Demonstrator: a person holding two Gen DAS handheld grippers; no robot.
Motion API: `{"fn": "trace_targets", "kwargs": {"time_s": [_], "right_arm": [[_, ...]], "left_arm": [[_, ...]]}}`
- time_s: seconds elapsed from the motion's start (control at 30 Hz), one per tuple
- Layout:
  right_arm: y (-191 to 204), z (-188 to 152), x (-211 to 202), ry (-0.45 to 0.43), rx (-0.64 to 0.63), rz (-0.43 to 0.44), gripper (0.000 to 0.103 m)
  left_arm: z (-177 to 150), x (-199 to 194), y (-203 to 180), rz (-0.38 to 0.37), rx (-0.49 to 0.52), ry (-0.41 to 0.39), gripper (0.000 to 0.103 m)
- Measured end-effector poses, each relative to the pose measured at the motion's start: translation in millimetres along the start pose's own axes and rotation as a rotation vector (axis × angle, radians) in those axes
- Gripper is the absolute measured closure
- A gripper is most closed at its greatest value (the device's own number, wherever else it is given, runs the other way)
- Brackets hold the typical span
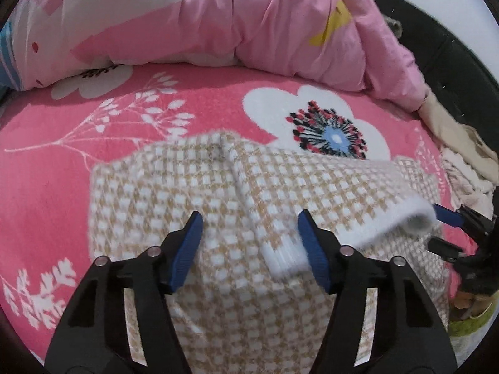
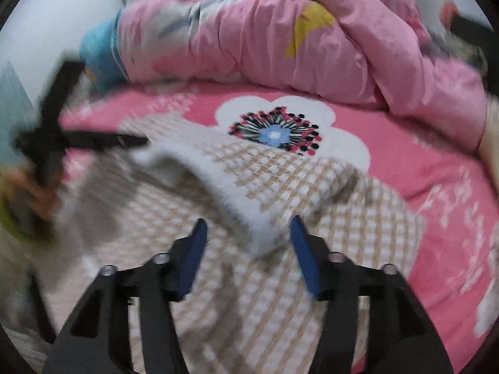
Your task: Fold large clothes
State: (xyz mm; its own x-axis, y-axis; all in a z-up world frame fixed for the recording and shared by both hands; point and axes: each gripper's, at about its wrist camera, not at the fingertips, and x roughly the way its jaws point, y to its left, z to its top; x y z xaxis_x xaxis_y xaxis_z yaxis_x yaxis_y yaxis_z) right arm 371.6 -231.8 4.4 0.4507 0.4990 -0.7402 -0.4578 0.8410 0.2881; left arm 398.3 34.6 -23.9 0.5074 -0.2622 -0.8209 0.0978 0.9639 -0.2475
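A beige-and-white checked knit garment [image 1: 193, 193] lies spread on the pink floral bedsheet [image 1: 56, 162]. One sleeve is folded across it, and the sleeve's white ribbed cuff [image 1: 280, 255] rests between the jaws of my left gripper [image 1: 249, 218]. The cuff lies against the right pad only, so this gripper is open. My right gripper [image 2: 249, 222] is open too, above a raised white-edged fold [image 2: 243, 205] of the garment [image 2: 280, 280]. That fold droops between its jaws with nothing pinched. The right gripper [image 1: 443, 230] also shows at the right edge of the left wrist view.
A crumpled pink quilt [image 1: 249, 25] is heaped along the far side of the bed. Cream-coloured clothes [image 1: 461, 155] are piled at the right edge. A dark bed frame [image 1: 436, 40] runs behind them. The left gripper [image 2: 56, 143] appears blurred at the left.
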Motion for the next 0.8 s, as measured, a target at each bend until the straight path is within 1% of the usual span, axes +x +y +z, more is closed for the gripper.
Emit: {"fn": "trace_targets", "kwargs": {"time_s": [0.03, 0.07, 0.1, 0.13, 0.2, 0.23, 0.27, 0.3, 0.33, 0.37, 0.4, 0.53, 0.6, 0.63, 0.67, 0.7, 0.73, 0.77, 0.8], "right_arm": [[-9, -2, -9, -0.011, 0.074, 0.064, 0.04], [-19, -3, -14, -0.016, 0.143, 0.105, 0.037], [-28, -3, -16, -0.014, 0.205, 0.131, 0.037], [-42, -3, -15, -0.004, 0.306, 0.164, 0.037], [-68, -3, -6, 0.011, 0.478, 0.231, 0.037], [-78, -3, 0, 0.02, 0.551, 0.268, 0.037], [-86, -2, 8, 0.029, 0.602, 0.3, 0.037], [-88, -1, 12, 0.037, 0.622, 0.299, 0.037], [-92, 0, 20, 0.055, 0.654, 0.288, 0.037], [-94, 0, 26, 0.068, 0.677, 0.297, 0.039], [-95, 1, 33, 0.081, 0.705, 0.316, 0.043], [-88, 7, 47, 0.125, 0.709, 0.304, 0.051], [-82, 9, 55, 0.161, 0.699, 0.291, 0.063], [-81, 9, 57, 0.168, 0.695, 0.277, 0.063], [-78, 12, 58, 0.173, 0.674, 0.261, 0.068], [-74, 15, 58, 0.177, 0.642, 0.236, 0.079], [-71, 18, 58, 0.184, 0.615, 0.207, 0.084], [-68, 24, 56, 0.186, 0.582, 0.182, 0.092], [-66, 31, 49, 0.171, 0.543, 0.144, 0.093]], "left_arm": [[-2, 0, 0, -0.004, 0.007, -0.018, 0.046], [-5, -1, 0, -0.009, 0.012, -0.03, 0.048], [-6, -1, 0, -0.013, 0.013, -0.037, 0.049], [-8, -1, 0, -0.02, 0.012, -0.045, 0.052], [-10, -3, 1, -0.05, 0.004, -0.057, 0.06], [-11, -3, 2, -0.092, -0.012, -0.049, 0.067], [-11, -1, 3, -0.116, -0.027, -0.042, 0.07], [-12, -1, 3, -0.127, -0.033, -0.039, 0.071], [-11, 1, 3, -0.147, -0.039, -0.03, 0.075], [-12, 3, 3, -0.164, -0.046, -0.02, 0.077], [-11, 6, 5, -0.182, -0.062, -0.006, 0.077], [-6, 13, 15, -0.249, -0.121, 0.027, 0.077], [-5, 15, 18, -0.264, -0.138, 0.034, 0.077], [-5, 15, 18, -0.264, -0.14, 0.033, 0.078], [-6, 15, 18, -0.259, -0.138, 0.028, 0.078], [-7, 14, 17, -0.25, -0.132, 0.021, 0.079], [-7, 14, 15, -0.239, -0.125, 0.012, 0.081], [-7, 13, 12, -0.224, -0.115, 0.002, 0.085], [-6, 12, 10, -0.214, -0.106, -0.005, 0.086]]}}
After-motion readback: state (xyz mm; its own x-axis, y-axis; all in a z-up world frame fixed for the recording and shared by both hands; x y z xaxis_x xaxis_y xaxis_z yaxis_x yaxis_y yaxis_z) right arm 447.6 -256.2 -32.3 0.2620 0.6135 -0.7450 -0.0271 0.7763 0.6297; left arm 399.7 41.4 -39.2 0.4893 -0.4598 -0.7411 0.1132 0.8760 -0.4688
